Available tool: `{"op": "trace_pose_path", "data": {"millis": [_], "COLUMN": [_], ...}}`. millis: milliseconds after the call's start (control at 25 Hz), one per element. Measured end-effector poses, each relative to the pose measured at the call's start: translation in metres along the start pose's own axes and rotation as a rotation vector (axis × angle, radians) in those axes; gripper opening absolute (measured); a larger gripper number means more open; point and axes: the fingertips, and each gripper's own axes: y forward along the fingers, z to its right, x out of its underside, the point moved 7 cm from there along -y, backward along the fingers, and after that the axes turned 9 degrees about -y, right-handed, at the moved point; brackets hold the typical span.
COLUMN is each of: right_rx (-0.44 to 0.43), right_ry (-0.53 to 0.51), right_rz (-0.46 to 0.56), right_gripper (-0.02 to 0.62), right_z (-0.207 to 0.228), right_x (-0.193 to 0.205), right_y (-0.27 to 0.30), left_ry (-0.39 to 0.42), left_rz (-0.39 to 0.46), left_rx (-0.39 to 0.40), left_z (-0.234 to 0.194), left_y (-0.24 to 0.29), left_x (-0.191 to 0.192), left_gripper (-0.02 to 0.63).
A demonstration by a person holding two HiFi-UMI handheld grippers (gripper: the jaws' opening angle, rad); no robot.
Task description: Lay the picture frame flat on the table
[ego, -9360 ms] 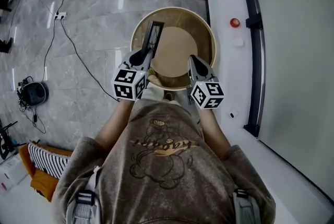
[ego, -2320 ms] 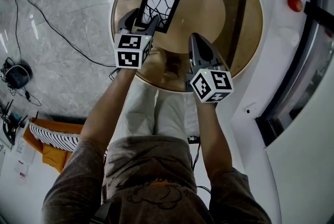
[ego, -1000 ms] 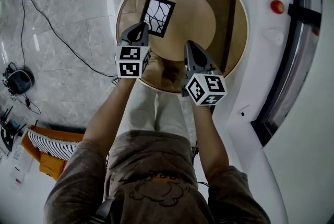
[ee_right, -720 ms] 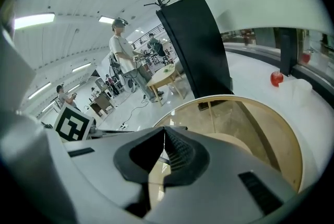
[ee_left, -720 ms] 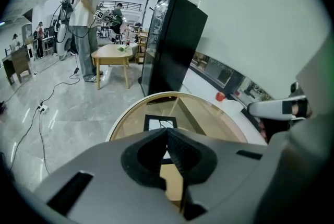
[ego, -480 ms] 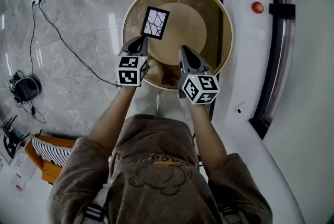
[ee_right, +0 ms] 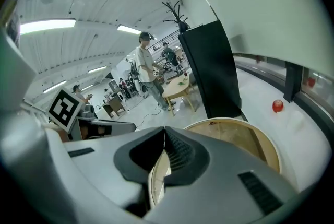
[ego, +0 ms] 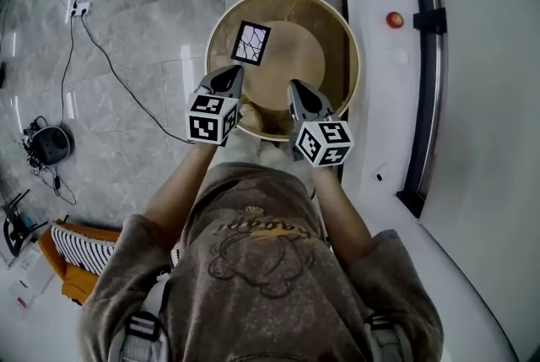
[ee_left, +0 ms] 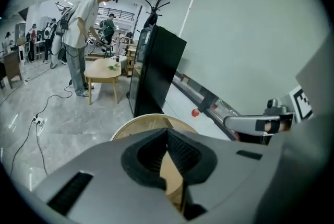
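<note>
Head view: frame [ego: 251, 43] lies flat, face up, at 11 o'clock on table [ego: 297, 63]. We judge task done, nothing left. Left gripper [ego: 230, 73] and right gripper [ego: 295, 87] both clenched on nothing, clear of frame, near table's 7 and 6 o'clock.

The near edge of the worktop [ego: 333, 31] is hidden behind the left gripper [ego: 238, 70] and right gripper [ego: 293, 85]; the image in the picture frame [ego: 251, 42] is too small to tell.

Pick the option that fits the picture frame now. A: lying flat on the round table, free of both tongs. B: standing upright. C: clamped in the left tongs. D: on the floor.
A: the picture frame lies face up on the round table, beyond the shut left tongs and right tongs.
</note>
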Motion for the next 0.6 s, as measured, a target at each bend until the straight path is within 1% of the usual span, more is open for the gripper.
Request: {"op": "trace_pose_path", "data": {"millis": [160, 320, 480, 600], "right_rx": [-0.025, -0.067, -0.112, -0.129], "right_ry": [-0.021, -0.056, -0.099, -0.131], "right_rz": [0.030, 0.058, 0.084, 0.105], "right_gripper": [0.018, 0.018, 0.018, 0.018], "right_z": [-0.009, -0.024, -0.039, -0.047], "right_x": [-0.013, -0.023, -0.034, -0.042], "right_y": [-0.025, -0.054, -0.078, -0.093], "left_ry": [0.024, 0.040, 0.046, 0.062], "left_rz": [0.022, 0.042, 0.072, 0.093], "left_rx": [0.028, 0.054, 0.072, 0.089], "left_z": [0.025, 0.047, 0.062, 0.071], "left_y": [-0.029, -0.058, -0.084, -0.101], "left_x": [-0.004, -0.004, -0.008, -0.012], "left_gripper": [0.017, 0.017, 0.017, 0.017]}}
